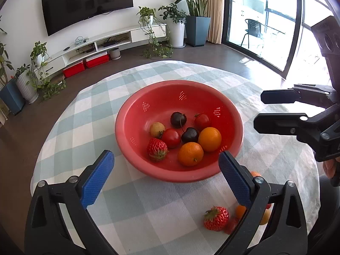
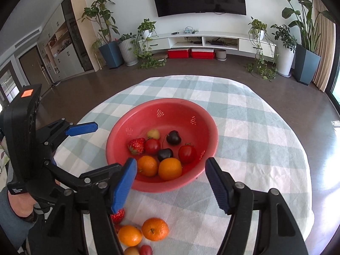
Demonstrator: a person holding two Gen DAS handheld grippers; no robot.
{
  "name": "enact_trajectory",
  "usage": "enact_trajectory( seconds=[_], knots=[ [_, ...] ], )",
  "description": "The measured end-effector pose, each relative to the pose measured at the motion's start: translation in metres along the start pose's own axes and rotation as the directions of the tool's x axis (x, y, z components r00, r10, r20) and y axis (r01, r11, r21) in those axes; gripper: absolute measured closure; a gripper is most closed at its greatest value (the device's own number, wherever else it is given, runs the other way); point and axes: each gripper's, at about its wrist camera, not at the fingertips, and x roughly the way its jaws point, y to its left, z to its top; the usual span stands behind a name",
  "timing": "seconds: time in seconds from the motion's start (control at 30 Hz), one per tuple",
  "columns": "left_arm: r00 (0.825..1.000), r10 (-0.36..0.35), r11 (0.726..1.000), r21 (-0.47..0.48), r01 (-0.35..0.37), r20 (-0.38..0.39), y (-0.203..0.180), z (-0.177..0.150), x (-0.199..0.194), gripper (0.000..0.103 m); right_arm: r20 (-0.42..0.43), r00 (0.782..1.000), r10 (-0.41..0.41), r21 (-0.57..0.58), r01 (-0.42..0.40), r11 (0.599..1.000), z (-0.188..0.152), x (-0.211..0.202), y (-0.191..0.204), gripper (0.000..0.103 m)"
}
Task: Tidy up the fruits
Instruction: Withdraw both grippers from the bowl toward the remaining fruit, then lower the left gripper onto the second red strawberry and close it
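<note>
— Checked cloth (image 2: 250, 127) covers a round table; what sits on it?

— One red bowl (image 1: 131, 148), mid-table. Inside lie two oranges (image 1: 209, 139), two dark cherries (image 1: 178, 119), two tomatoes (image 1: 171, 137), a strawberry (image 1: 156, 149) and a small yellowish fruit (image 1: 156, 129).

— Any fruit outside?

— Yes, a loose cluster (image 2: 155, 229) on the cloth at the near edge: two oranges, a strawberry, and smaller pieces partly hidden behind the gripper arms.

— And the left gripper (image 1: 165, 161)?

— Spread wide, nothing between its blue pads, hovering just short of the bowl's near rim. A second strawberry (image 1: 216, 218) lies below its right finger.

— The right gripper (image 2: 171, 170)?

— Also gaping and empty, over the bowl's near rim, fingers either side of the oranges without touching them.

— Do they meet?

— No; they sit side by side, apart.
</note>
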Motion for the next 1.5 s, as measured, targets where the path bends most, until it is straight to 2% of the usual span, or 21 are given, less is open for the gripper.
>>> enact_trajectory(
  seconds=[0.2,0.53,0.67,0.8,0.97,1.03,1.2,1.33,1.5],
  knots=[
    [1.0,-0.017,1.0,-0.021,0.017,0.0,-0.006,-0.037,-0.03,0.003,0.019,0.999,0.035,0.043,-0.036,0.998,-0.047,-0.029,0.007,0.025],
    [0.999,-0.035,0.998,-0.052,0.034,-0.03,-0.029,-0.1,-0.059,0.003,0.0,1.0,0.006,0.061,-0.006,0.998,-0.116,-0.042,0.028,0.025],
    [0.998,-0.046,0.997,-0.057,0.043,-0.047,-0.037,-0.117,-0.059,0.003,-0.049,0.999,-0.002,0.041,0.004,0.999,-0.134,-0.03,0.038,0.034],
    [0.997,-0.05,0.998,-0.043,0.047,-0.061,-0.035,-0.115,-0.05,0.003,-0.056,0.998,-0.003,0.032,0.004,0.999,-0.136,-0.026,0.041,0.042],
    [0.993,-0.077,0.997,0.01,0.078,-0.084,-0.03,-0.101,-0.034,0.004,-0.052,0.999,-0.007,0.026,0.009,1.0,-0.136,-0.029,0.042,0.043],
    [0.987,-0.127,0.992,0.007,0.128,-0.103,-0.027,-0.095,-0.024,0.006,-0.056,0.998,-0.006,0.031,0.008,0.999,-0.137,-0.028,0.041,0.043],
    [0.976,-0.158,0.987,-0.013,0.157,-0.148,-0.024,-0.085,-0.005,0.023,-0.07,0.998,-0.001,0.04,0.003,0.999,-0.141,-0.023,0.04,0.043],
    [0.972,-0.179,0.984,-0.031,0.176,-0.153,-0.028,-0.079,0.006,0.024,-0.078,0.997,0.006,0.041,-0.003,0.999,-0.144,-0.02,0.041,0.043],
    [0.968,-0.178,0.984,-0.05,0.172,-0.177,-0.032,-0.077,0.02,0.039,-0.082,0.997,0.012,0.042,-0.008,0.999,-0.145,-0.02,0.041,0.043]
  ],
)
